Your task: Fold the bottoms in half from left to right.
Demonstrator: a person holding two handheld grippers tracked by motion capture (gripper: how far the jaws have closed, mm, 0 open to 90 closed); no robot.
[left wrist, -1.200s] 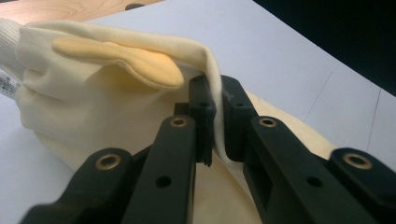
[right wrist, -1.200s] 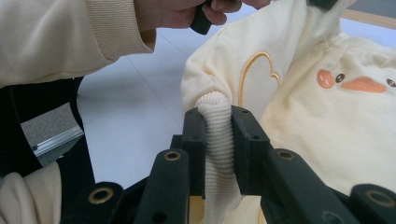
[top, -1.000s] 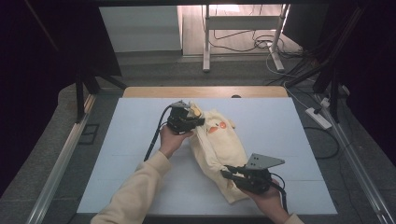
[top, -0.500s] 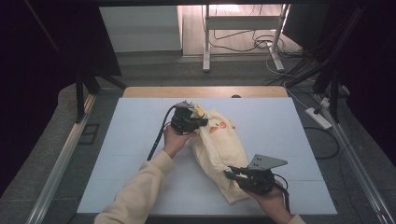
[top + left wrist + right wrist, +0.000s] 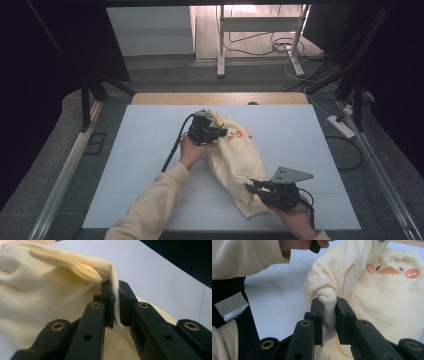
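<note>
A pale yellow child's sweatshirt [image 5: 235,160] with a duck face [image 5: 390,270] lies crumpled in the middle of the white table [image 5: 140,150]. My left gripper [image 5: 214,131] is at the garment's far end, shut on a thin fold of its cloth [image 5: 115,293]. My right gripper [image 5: 254,187] is at the near end, shut on the ribbed cuff [image 5: 328,311] of a sleeve. In the right gripper view the person's left hand and cream sleeve [image 5: 244,255] show at the top left.
The table's wooden far edge [image 5: 220,98] borders a grey floor with a metal stand [image 5: 260,30] and cables. A power strip [image 5: 341,125] lies to the right of the table. Dark frame rails run along both sides.
The right gripper has shifted slightly toward the near edge with the cuff. The left gripper has stayed put.
</note>
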